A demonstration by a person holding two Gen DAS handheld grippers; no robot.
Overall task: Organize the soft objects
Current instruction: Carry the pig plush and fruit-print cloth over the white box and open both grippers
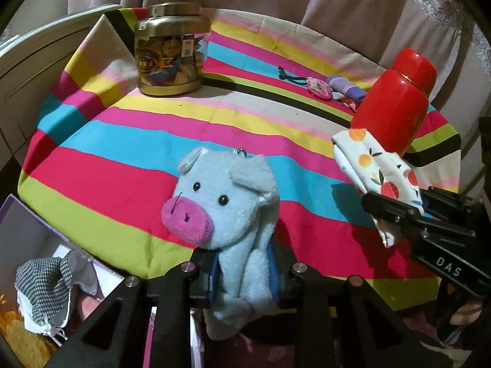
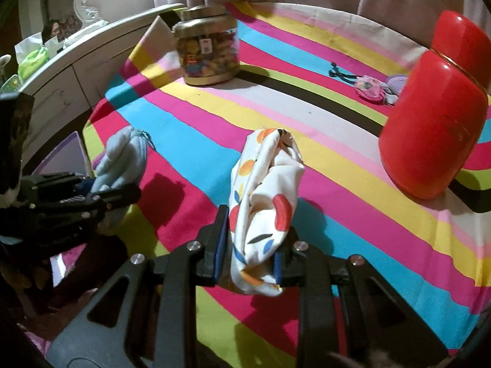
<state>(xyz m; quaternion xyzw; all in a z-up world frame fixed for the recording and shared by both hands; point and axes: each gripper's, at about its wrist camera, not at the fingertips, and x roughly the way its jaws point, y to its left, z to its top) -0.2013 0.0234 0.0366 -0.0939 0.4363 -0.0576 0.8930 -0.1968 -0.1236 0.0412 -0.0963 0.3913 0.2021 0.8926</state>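
Now, left gripper [image 1: 244, 263]: clamped on the blue plush pig [image 1: 233, 214], which sticks up between its pads above the striped tablecloth [image 1: 122, 165].
Right gripper [image 2: 248, 260]: closed on a bunched fruit-print cloth [image 2: 264, 202], lifted off the table.
Ahead of left gripper: gold-lidded jar [image 1: 172, 49].
Ahead-right of right gripper: red canister [image 2: 435, 116]; beyond it, small fabric pouches [image 2: 368, 86].
Below-left of left gripper: box holding a houndstooth cloth [image 1: 46, 279].
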